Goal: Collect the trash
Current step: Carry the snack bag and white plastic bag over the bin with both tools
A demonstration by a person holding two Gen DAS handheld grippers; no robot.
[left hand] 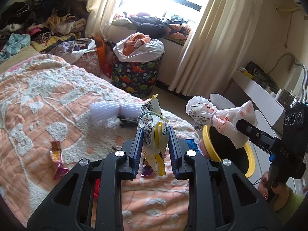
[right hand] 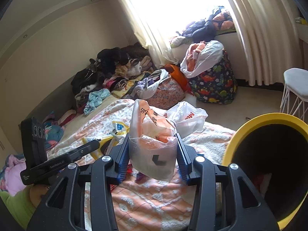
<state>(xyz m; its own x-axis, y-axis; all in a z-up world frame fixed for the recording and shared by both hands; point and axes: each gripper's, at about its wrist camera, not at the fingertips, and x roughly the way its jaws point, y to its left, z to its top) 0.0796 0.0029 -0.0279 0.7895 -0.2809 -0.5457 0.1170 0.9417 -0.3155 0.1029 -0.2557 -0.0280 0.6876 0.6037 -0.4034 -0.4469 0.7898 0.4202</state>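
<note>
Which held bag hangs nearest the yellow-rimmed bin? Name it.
The white bag with red print in the right gripper; it hangs over the bin. The yellow-striped bag in the left gripper is above the bed.

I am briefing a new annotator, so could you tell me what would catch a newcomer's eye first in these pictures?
Each gripper grips trash over the orange bedspread: the left gripper a yellow-and-white snack bag, the right gripper a tied plastic bag. A yellow-rimmed bin gapes at the bed's right, and a dinosaur-print hamper stands under the bright window.
</note>
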